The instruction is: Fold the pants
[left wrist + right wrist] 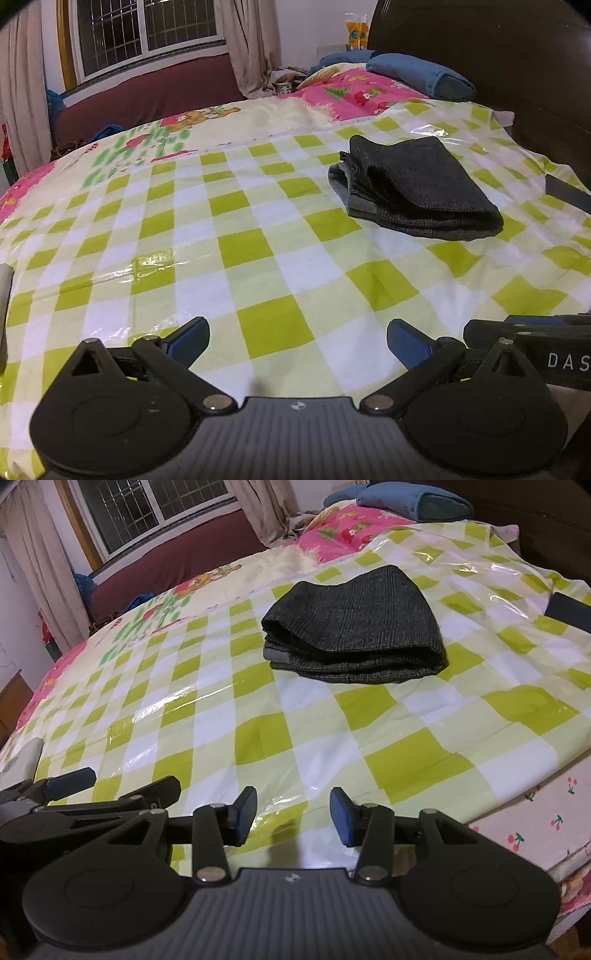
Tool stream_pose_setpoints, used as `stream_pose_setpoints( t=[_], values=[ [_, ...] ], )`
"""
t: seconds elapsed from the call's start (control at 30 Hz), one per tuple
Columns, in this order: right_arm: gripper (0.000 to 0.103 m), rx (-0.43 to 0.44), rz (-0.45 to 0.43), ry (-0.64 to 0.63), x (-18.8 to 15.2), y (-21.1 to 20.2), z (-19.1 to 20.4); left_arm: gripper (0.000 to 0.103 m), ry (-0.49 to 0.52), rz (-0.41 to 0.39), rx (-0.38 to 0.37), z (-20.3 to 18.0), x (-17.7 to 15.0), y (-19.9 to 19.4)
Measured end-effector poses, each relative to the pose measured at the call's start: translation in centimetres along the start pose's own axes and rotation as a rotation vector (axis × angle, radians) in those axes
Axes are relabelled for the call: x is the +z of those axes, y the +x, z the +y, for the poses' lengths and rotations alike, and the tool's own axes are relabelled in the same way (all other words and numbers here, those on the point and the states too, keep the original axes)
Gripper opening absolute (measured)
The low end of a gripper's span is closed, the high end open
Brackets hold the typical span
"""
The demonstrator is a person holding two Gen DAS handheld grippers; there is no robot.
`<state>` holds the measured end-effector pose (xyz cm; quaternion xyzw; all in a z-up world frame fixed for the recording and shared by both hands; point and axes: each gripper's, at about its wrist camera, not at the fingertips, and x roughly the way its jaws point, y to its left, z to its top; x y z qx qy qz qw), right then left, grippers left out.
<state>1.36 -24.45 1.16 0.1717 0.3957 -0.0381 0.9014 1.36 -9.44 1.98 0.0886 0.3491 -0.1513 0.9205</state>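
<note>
Item: dark grey pants (354, 627), folded into a compact stacked bundle, several layers showing along the near open edge, a lighter grey band at the lower left corner. Location: flat on the bed, toward the headboard side, on the glossy green-and-white checked cover (236, 716).

Item: left claw (298, 341). Blue-padded jaws spread wide, nothing between them; held over the near edge of the bed, well apart from the pants.

Item: right claw (293, 814). Jaws parted, nothing between them; over the near edge of the bed, just beside the left claw, apart from the pants.

Item: pink cartoon-print quilt (354, 92), beyond the checked cover toward the far edge of the bed.

Item: blue pillow (421, 75), at the head of the bed against the dark headboard (498, 55).

Item: barred window (147, 29) with beige curtains (251, 48), beyond the far side of the bed.
</note>
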Motion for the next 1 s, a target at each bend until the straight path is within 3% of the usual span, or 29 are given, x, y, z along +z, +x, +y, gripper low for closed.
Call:
stream_pose_setpoints(
  t=[1.0],
  values=[
    [0.046,0.005,0.01,-0.005,-0.3,0.1,0.33,0.103,0.015,-0.005,0.04,-0.13,-0.16,-0.51]
  ],
)
